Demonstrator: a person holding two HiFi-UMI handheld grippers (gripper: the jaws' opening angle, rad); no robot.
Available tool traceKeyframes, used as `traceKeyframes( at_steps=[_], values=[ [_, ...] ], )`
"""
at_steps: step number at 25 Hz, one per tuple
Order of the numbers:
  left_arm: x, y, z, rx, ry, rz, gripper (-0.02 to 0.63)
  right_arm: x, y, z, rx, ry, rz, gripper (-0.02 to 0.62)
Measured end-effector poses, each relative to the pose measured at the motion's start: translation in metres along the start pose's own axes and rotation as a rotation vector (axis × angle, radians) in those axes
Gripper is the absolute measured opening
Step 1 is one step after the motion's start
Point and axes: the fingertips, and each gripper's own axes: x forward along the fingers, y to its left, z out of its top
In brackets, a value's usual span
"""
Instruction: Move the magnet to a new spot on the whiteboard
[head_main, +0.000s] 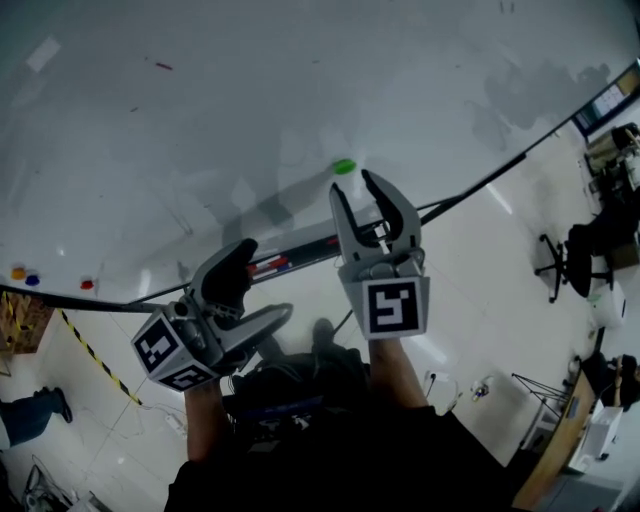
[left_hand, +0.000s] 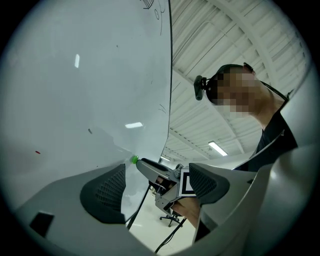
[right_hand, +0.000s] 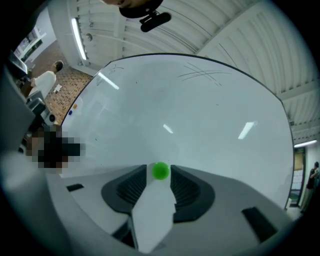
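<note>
While the left gripper (head_main: 265, 280) hangs low by the person's waist, jaws apart with nothing between them, it looks parked there simply to leave the work to the other hand. Its forearm is bent in close to the body and its jaws lie tipped on their side. Further out, the right gripper (head_main: 352, 181) is raised on a forearm stretched forward, its marker cube facing the head camera and its jaws pointing straight at the whiteboard (head_main: 250, 100). Those jaws are spread wide and released, gripping nothing. The green magnet (head_main: 344, 166) sits between their tips, and neither pad visibly presses it. That squared-up, straddling pose suits a pinch from both sides, I judge. The magnet clings to the board's lower part, near the tray (head_main: 300, 250) and well apart from the coloured dots (head_main: 30, 277) at the far left edge.
</note>
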Motion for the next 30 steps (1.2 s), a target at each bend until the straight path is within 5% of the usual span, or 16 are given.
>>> traceKeyframes(
  at_steps=[15, 30],
  values=[
    [0.026, 0.001, 0.010, 0.045, 0.004, 0.063, 0.391, 0.025, -0.006, 0.002, -0.072, -0.051, -0.046, 0.161],
    [0.016, -0.006, 0.011, 0.032, -0.020, 0.056, 0.392, 0.004, -0.004, -0.001, 0.052, -0.030, 0.059, 0.147]
  ],
)
